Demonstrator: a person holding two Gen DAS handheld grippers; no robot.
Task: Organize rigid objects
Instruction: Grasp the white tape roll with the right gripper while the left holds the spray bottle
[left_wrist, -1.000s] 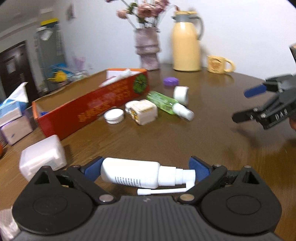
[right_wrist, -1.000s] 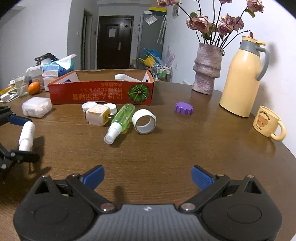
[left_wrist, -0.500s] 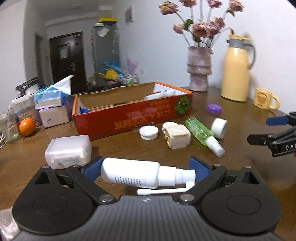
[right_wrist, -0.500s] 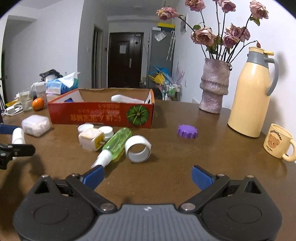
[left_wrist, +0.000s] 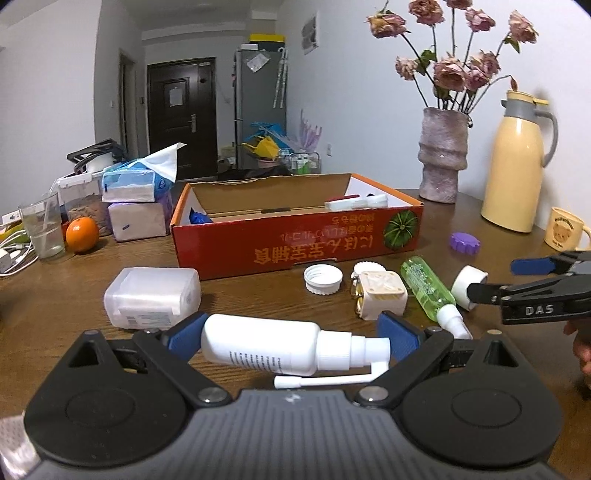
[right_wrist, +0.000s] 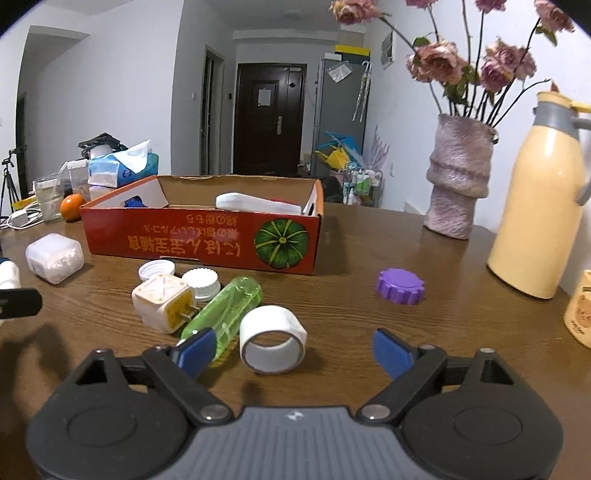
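On right gripper, "DAS", red box print inverted.

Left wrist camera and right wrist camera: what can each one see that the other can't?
Only the left wrist view shows the left gripper shut on the spray bottle, seen whole, and the whole mug. Only the right wrist view looks into the tape roll and shows the plug with its prongs. Both show the red box, the green bottle, the purple cap and the right gripper, its jaws closing around the tape roll.
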